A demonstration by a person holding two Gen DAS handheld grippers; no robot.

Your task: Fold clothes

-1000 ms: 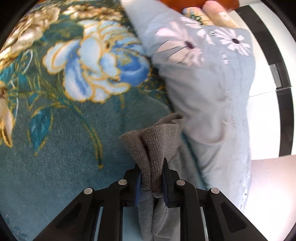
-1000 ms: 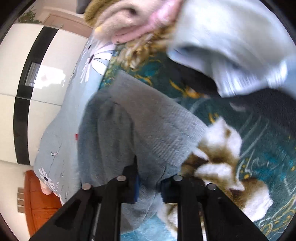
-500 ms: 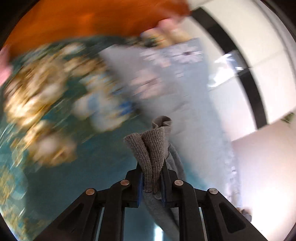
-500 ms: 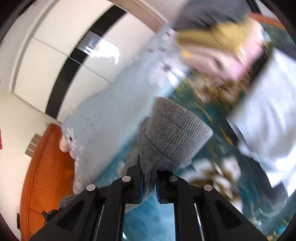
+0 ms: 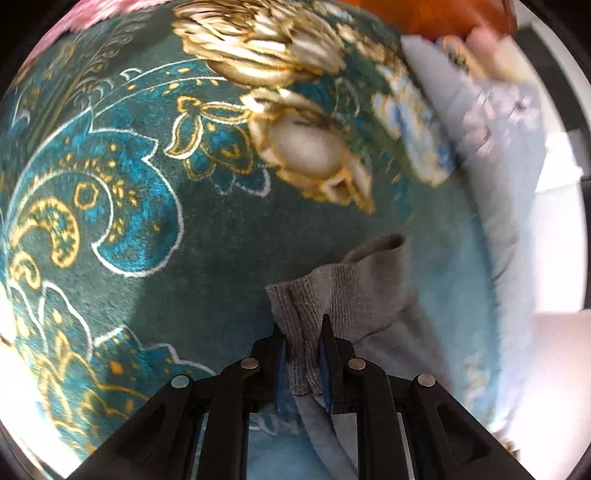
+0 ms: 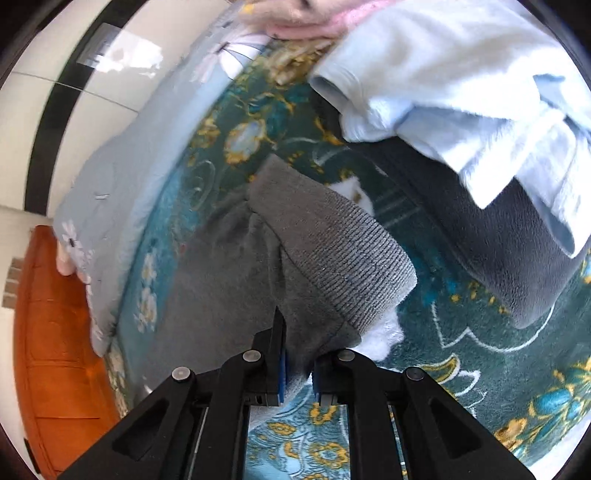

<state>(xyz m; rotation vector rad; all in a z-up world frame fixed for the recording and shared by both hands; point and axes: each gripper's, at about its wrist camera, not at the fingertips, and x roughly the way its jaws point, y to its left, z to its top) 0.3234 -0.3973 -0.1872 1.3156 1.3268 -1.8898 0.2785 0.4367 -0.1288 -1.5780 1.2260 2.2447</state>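
Note:
A grey knit garment with ribbed hem (image 5: 354, 291) is pinched in my left gripper (image 5: 303, 332), whose jaws are shut on a bunched fold of the ribbing; the cloth hangs down and right over the teal floral blanket (image 5: 147, 206). In the right wrist view the same grey garment (image 6: 325, 240) drapes over my right gripper (image 6: 298, 332), shut on its edge beside the ribbed band. The garment spreads left and down onto the blanket (image 6: 480, 369).
A pale blue floral quilt (image 6: 122, 177) lies along the bed's edge, also in the left wrist view (image 5: 491, 122). A light blue garment (image 6: 461, 74) and a dark grey fleece (image 6: 509, 251) lie at upper right; pink clothes (image 6: 295, 14) beyond. Orange wood furniture (image 6: 55, 350) stands at left.
Both grippers have swung back down toward the blanket with the grey garment still held; the views now look along the bed again instead of up at the wall.

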